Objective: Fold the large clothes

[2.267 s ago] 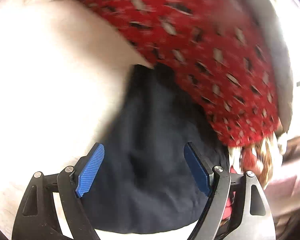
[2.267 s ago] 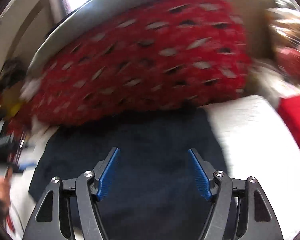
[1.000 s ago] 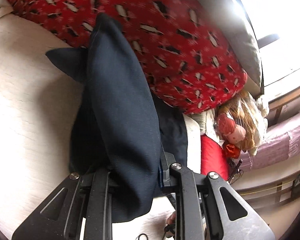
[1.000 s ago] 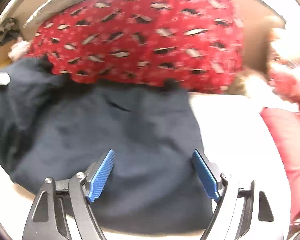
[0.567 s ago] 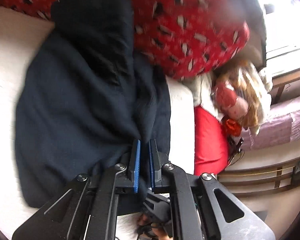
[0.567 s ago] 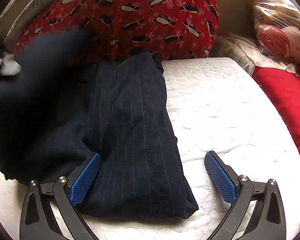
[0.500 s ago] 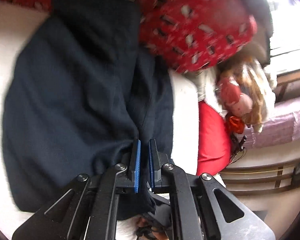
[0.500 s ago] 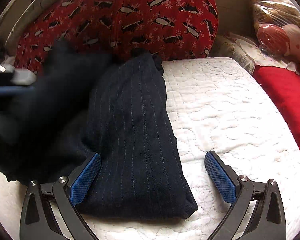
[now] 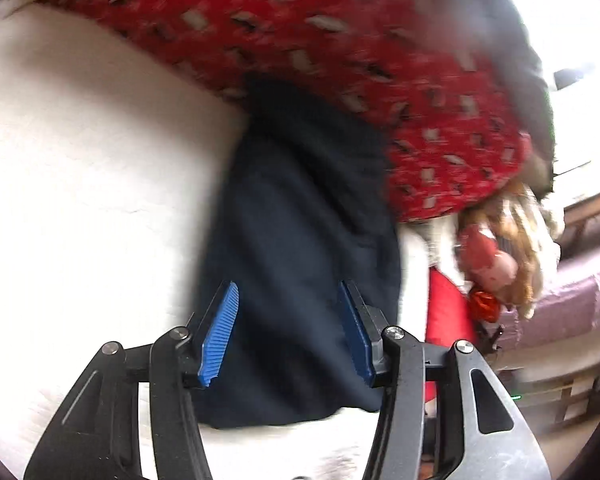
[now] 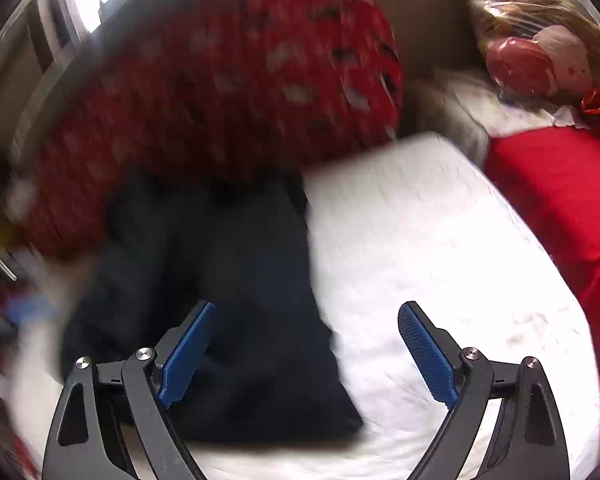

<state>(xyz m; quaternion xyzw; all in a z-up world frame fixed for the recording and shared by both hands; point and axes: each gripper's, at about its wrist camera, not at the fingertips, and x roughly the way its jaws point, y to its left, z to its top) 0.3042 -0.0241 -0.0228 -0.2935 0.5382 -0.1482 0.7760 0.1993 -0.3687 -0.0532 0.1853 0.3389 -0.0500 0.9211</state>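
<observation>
A dark navy pinstriped garment (image 9: 300, 220) lies folded in a long narrow stack on the white quilted bed (image 9: 80, 160), its far end against a red penguin-print pillow (image 9: 340, 60). My left gripper (image 9: 288, 312) hovers over the near end, its jaws opening; the cloth shows between the blue pads, which do not press on it. In the right wrist view the garment (image 10: 228, 280) lies left of centre. My right gripper (image 10: 306, 320) stands wide with its jaws closing slightly; its left finger is over the cloth's edge and its right finger over bare quilt (image 10: 420, 260). Both views are blurred.
The red pillow (image 10: 240, 80) blocks the far side of the bed. A doll wrapped in plastic (image 10: 532, 52) and a plain red cushion (image 10: 560, 200) sit at the right. Cluttered items blur at the left edge of the right wrist view.
My left gripper, shut on a fold of the garment half a second ago, has let go and its jaws stand apart. The garment has dropped into a narrower stack. Both views have shifted.
</observation>
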